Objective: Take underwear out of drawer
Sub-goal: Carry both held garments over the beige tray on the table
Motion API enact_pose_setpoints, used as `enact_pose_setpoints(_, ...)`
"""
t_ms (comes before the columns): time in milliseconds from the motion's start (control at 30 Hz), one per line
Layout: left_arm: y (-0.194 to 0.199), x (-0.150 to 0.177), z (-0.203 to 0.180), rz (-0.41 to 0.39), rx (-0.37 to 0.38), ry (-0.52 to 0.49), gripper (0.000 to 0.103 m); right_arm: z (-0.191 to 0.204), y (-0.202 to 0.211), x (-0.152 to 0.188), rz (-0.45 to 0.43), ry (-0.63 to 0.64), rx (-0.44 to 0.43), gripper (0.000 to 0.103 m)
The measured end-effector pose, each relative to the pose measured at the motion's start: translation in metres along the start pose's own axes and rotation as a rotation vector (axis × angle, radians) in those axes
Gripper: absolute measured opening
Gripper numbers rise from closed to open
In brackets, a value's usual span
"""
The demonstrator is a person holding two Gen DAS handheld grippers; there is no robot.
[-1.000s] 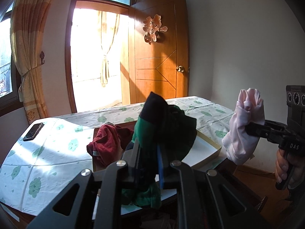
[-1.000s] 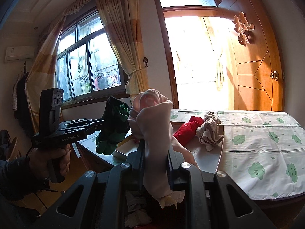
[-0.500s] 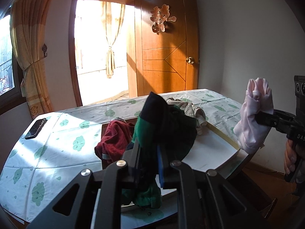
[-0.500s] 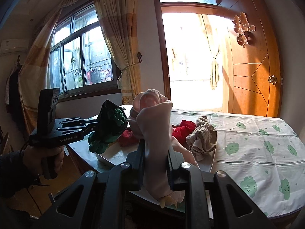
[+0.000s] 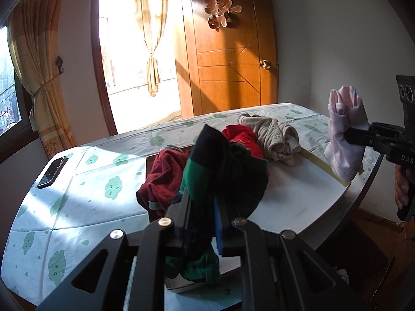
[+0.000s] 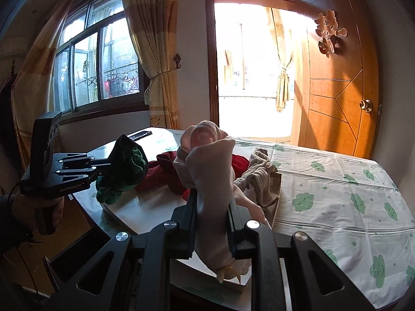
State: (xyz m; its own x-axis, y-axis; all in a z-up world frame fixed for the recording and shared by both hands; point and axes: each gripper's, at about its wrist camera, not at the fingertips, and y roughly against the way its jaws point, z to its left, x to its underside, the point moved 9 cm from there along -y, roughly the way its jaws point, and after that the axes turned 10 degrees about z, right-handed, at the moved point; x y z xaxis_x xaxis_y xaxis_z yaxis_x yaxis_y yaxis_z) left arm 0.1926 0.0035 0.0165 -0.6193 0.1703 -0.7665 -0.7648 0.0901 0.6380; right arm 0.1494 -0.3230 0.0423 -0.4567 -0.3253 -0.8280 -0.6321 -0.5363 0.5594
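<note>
A: What does the left wrist view show?
B: The left tool pinches green underwear, hiding part of the white tray on the worktop. A maroon garment lies behind.

A: And the right wrist view?
B: The right tool pinches pink underwear, its lower end cut off behind the fingers. A beige garment lies beyond in the tray.

Green underwear hiding left tongs' tips, drawer unseen

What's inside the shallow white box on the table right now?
The white box holds a dark red garment, a bright red one and a beige one. The held green garment hides part of it.
</note>
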Motion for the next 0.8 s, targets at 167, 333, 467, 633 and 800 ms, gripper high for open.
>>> enact_pose_setpoints(167,-0.008,0.004,0.0,0.022,-0.021,-0.038,0.012,-0.004,-0.013,0.001,0.039,0.029,0.039,0.021)
enact_pose_setpoints(333,-0.017,0.007,-0.005,0.055,-0.021,-0.074,0.012,-0.001,-0.023,0.0,0.067,0.061,0.053,0.021)
enact_pose_setpoints(467,-0.024,0.009,-0.011,0.082,-0.016,-0.092,0.012,0.01,-0.035,0.003,0.107,0.128,0.083,0.021)
enact_pose_setpoints(633,-0.032,0.015,-0.017,0.106,-0.009,-0.11,0.012,0.025,-0.048,0.012,0.16,0.21,0.112,0.021)
enact_pose_setpoints(800,-0.032,0.021,-0.02,0.114,0.003,-0.117,0.012,0.033,-0.059,0.023,0.219,0.267,0.113,0.021)
